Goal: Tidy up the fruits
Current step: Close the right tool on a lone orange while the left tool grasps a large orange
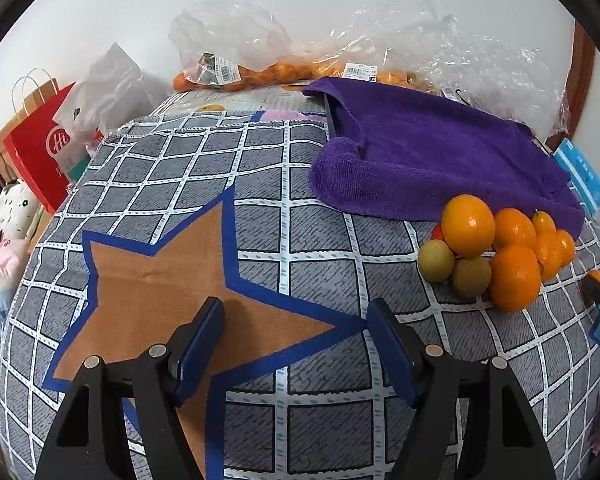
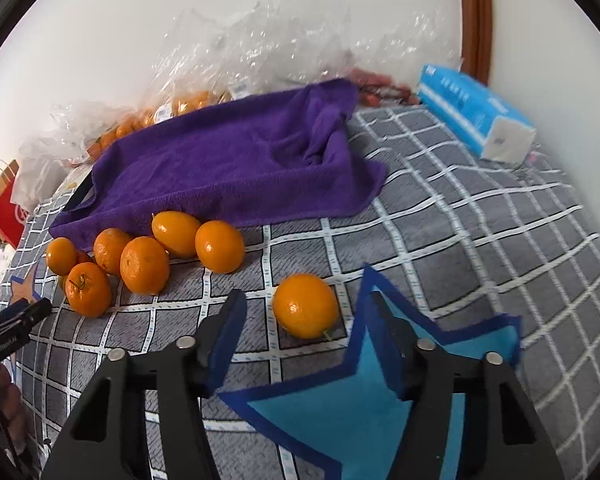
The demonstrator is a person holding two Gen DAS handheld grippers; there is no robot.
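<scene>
Two pairs of tongs hang over a checked cloth (image 1: 260, 220) that covers the tabletop, and we take the task to be at its very start: no fruit is gripped yet.

Largest first, the cloth fills both views; a brown star (image 1: 172, 280) is printed on it at lower centre of the left wrist view, and a blue star (image 2: 364, 412) at lower right of the right wrist view. We guess these stars are sorting spots, though nothing confirms it. A purple towel (image 2: 236, 160) lies across the middle of the right wrist view, with clear bags of oranges (image 1: 236, 68) behind it along the upper edge of the left wrist view.

The fruit pile (image 1: 496, 256) sits at right of the left wrist view, oranges heaped with two greenish fruits, touching the towel's near edge. One lone orange (image 2: 305, 306) lies apart from it, just left of the blue star.

The right tongs (image 2: 304, 332) stand spread, nothing between the blades; the lone orange lies just beyond their tips. The left tongs (image 1: 296, 332) are also spread and empty, over the brown star, well apart from the pile.

Next, we judge, the right tongs must push forward around the lone orange and close gently, since round fruit rolls.
</scene>
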